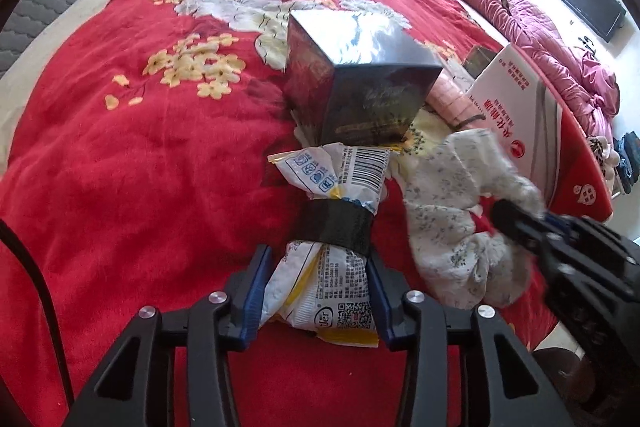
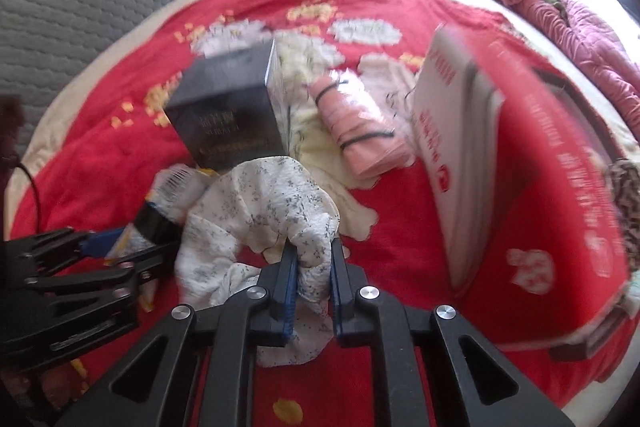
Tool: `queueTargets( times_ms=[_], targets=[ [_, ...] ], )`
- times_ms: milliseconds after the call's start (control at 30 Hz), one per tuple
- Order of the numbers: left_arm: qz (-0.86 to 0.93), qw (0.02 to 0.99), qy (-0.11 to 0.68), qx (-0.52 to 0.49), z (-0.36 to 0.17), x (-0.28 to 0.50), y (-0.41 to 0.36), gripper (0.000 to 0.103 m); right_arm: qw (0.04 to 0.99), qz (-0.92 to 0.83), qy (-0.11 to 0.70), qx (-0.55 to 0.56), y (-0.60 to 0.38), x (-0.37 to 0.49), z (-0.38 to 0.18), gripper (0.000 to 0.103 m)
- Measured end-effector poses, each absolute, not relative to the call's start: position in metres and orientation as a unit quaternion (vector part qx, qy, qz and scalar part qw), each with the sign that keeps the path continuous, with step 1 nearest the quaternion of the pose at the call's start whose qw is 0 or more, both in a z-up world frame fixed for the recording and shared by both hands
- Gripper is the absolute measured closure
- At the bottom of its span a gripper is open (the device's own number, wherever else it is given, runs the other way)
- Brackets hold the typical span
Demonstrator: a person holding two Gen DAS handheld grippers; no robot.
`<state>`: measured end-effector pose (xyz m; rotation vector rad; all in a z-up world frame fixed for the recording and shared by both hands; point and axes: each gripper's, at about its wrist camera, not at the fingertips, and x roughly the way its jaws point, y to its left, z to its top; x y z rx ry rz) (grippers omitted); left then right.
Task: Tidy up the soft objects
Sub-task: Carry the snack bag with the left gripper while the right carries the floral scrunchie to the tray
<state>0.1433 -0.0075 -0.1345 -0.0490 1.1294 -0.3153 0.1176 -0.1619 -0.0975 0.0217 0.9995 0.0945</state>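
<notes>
My left gripper (image 1: pixel 318 259) is shut on a white and yellow plastic packet (image 1: pixel 336 187) bound in the middle with black tape; it lies on the red floral blanket (image 1: pixel 140 167). My right gripper (image 2: pixel 313 251) is shut on a white floral cloth (image 2: pixel 264 203), bunched just right of the packet. The cloth also shows in the left wrist view (image 1: pixel 448 195), with the right gripper (image 1: pixel 504 215) at its right side. The packet and left gripper (image 2: pixel 120 247) show at the left of the right wrist view.
A dark shiny box (image 1: pixel 360 83) stands just beyond the packet. A pink rolled cloth (image 2: pixel 360 123) tied with black bands lies behind. A red and white carton (image 2: pixel 500 155) stands at the right. A grey quilted headboard (image 2: pixel 80 7) and a pink quilt (image 1: pixel 540 39) border the bed.
</notes>
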Motion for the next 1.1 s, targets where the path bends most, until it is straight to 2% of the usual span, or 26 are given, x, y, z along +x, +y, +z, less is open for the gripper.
queueTargets(
  times_ms=[167, 767, 1100],
  targets=[
    [-0.154, 0.839, 0.521, -0.033, -0.117, 0.137, -0.006, 0.059, 0.897, 0.041, 0.44, 0.023, -0.175, 0.097, -0.057, 0.089],
    [-0.194, 0.884, 0.425, 0.009, 0.016, 0.075, -0.072, 0.059, 0.936, -0.006, 0.343, 0.075, -0.248, 0.022, 0.05, 0.089],
    [-0.21, 0.89, 0.403, 0.034, 0.047, 0.066, -0.11, 0.059, 0.945, -0.058, 0.3, 0.115, -0.309, -0.017, 0.084, 0.089]
  ],
)
